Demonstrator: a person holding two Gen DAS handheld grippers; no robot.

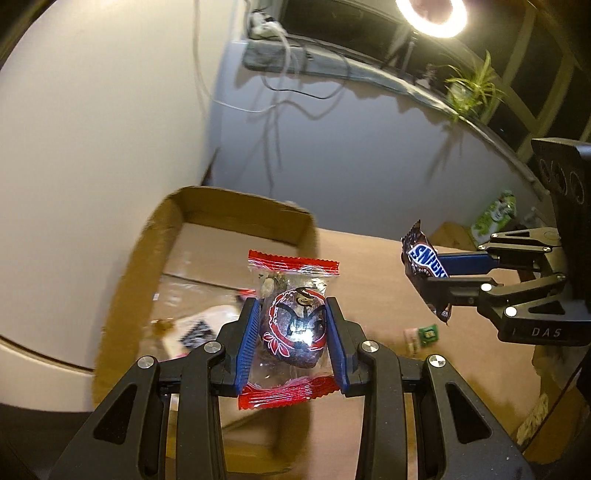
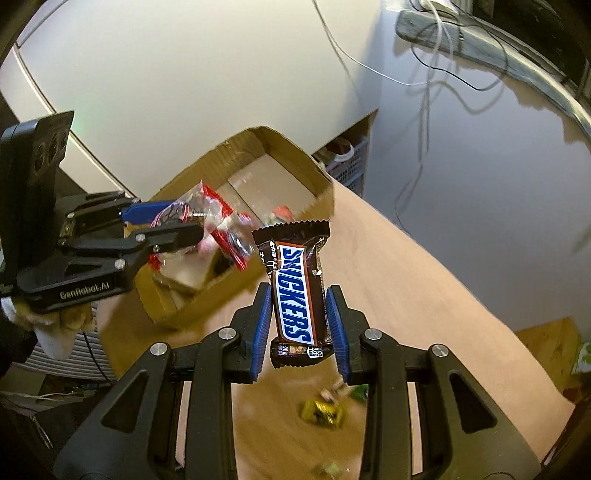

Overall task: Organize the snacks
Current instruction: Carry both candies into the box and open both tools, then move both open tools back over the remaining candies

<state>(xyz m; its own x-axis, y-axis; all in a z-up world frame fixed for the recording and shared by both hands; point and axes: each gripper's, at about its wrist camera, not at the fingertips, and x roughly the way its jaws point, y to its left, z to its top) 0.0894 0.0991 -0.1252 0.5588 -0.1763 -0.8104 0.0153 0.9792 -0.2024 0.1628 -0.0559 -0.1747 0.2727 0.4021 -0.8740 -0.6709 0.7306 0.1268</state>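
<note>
My left gripper (image 1: pixel 291 325) is shut on a clear packet with red ends and a dark round sweet (image 1: pixel 291 325), held in the air over the near wall of an open cardboard box (image 1: pixel 122 291). The same packet (image 2: pixel 218 221) shows in the right wrist view, gripped above that box (image 2: pixel 295 155). My right gripper (image 2: pixel 299 299) is shut on a brown Snickers bar (image 2: pixel 295 291), standing upright between the blue pads. From the left wrist view that bar (image 1: pixel 424 266) hangs to the right, above the brown table, in the right gripper (image 1: pixel 428 273).
Inside the box lie several wrapped snacks (image 1: pixel 199 328). Loose sweets rest on the table: a green one (image 1: pixel 424 334), a yellow one (image 2: pixel 321 411). A green carton (image 1: pixel 495 218) stands far right. A white wall, cables and a ring lamp (image 1: pixel 430 16) lie behind. A gloved hand (image 2: pixel 55 325) holds the left gripper.
</note>
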